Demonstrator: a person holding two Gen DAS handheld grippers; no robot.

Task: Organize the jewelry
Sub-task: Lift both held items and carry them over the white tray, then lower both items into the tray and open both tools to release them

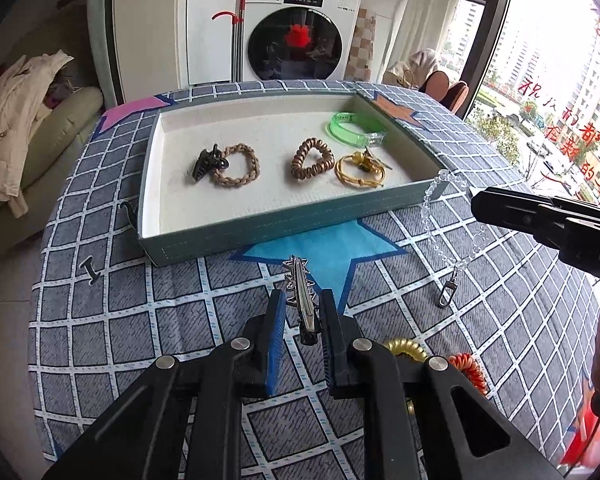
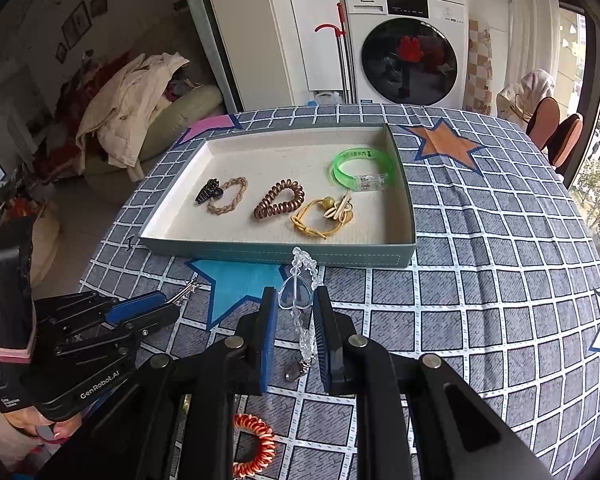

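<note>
Left gripper [image 1: 302, 308] closest to me, blue pads pinched on a spiky silver hair clip [image 1: 300, 296], clip lifted a bit over the blue star on the checked tablecloth [image 1: 120, 340]. No earlier frame, so only the grip itself is clear.

Right gripper [image 2: 296, 312] is narrow too, clamped on the clear heart bead of a crystal bead chain [image 2: 302, 304]; chain loops out past the fingertips and trails back down to a metal clasp [image 2: 296, 372] (clasp looks like it is on the cloth, can't be sure).

Tray [image 1: 260, 236] sits just beyond both grippers, grey-green wall, white lining. Inside, left to right: black claw clip [image 1: 206, 162] touching a braided tan hair tie [image 1: 236, 166], brown spiral hair tie [image 1: 312, 158], yellow cord bracelet [image 1: 360, 170], green bangle [image 1: 350, 128] toward the far right corner.

Loose on the cloth near the grippers: orange spiral hair tie [image 2: 256, 444], gold spiral hair tie [image 1: 406, 350] partly hidden by the left gripper's arm.

Washing machine [image 1: 296, 28] behind the table.
</note>
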